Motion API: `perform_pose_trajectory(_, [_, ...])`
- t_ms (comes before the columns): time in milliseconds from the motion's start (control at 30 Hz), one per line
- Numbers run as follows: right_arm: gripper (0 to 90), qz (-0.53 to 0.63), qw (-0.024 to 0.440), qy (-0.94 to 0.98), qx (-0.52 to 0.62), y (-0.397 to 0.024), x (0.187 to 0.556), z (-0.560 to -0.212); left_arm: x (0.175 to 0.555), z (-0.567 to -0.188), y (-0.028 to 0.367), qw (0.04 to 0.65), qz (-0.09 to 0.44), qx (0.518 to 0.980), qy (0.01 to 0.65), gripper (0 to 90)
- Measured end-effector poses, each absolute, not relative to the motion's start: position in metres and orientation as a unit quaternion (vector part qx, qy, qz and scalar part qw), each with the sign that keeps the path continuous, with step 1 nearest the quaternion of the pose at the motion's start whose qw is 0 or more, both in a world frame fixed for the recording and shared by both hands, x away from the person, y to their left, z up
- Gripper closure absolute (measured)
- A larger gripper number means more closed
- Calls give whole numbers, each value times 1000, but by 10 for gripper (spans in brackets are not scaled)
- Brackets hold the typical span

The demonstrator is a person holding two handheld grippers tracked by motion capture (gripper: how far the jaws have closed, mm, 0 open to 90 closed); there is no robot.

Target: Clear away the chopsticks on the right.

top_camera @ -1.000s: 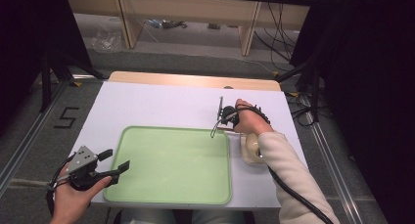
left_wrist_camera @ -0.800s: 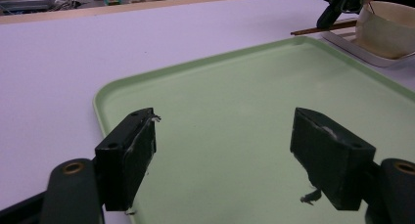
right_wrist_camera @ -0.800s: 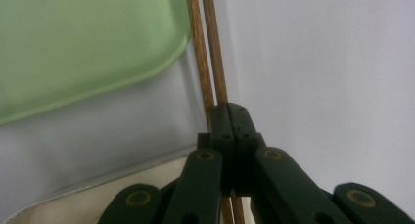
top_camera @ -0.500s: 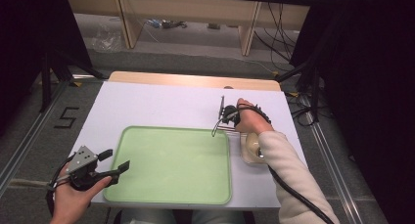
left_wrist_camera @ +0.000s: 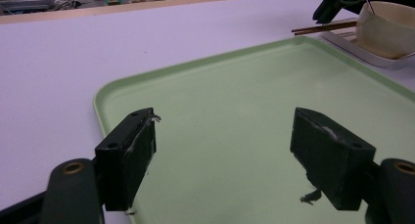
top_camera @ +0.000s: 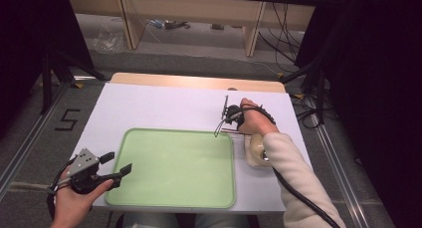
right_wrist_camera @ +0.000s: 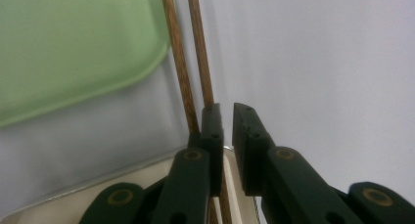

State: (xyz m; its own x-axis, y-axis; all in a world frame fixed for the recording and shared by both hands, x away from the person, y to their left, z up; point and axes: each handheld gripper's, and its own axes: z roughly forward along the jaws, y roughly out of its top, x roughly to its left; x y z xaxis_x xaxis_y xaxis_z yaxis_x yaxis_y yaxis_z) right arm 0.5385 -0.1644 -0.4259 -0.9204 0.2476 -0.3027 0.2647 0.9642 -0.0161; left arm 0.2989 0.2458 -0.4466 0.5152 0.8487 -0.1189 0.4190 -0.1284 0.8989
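**Chopsticks beside tray, right jaws just off them**

Chopsticks: a pair of thin brown wooden chopsticks (right_wrist_camera: 192, 62) lies on the white table (top_camera: 164, 106), just off the right edge of the pale green rectangular plastic tray (top_camera: 176, 168). Near ends rest over the rim of a small shallow white dish (left_wrist_camera: 350, 44) holding a beige round bowl (top_camera: 255, 147).

Right gripper (top_camera: 225, 119) sits at the chopsticks, jaws narrowly parted (they have just been opening). In the right gripper view the sticks pass under the left-hand jaw; nothing is pinched in the slim gap.

Left gripper (top_camera: 119, 164) hovers at the tray's left edge, held in the person's hand (top_camera: 74, 203). Jaws spread wide, nothing between them but bare tray below. Chopsticks and bowl sit well apart from it, across the tray.
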Motion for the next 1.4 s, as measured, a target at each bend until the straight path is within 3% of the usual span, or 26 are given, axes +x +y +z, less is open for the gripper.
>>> perform_pose_trajectory(300, [758,-28,151,980,125,-163,541,-428,299,-447,246,492,217,718,441,248])
perform_pose_trajectory(967, [758,-25,136,981,139,-164,542,-433,299,-446,246,493,218,718,441,248])
perform_pose_trajectory(1400, [809,-31,145,980,130,-166,546,-436,299,-446,246,493,218,718,441,248])
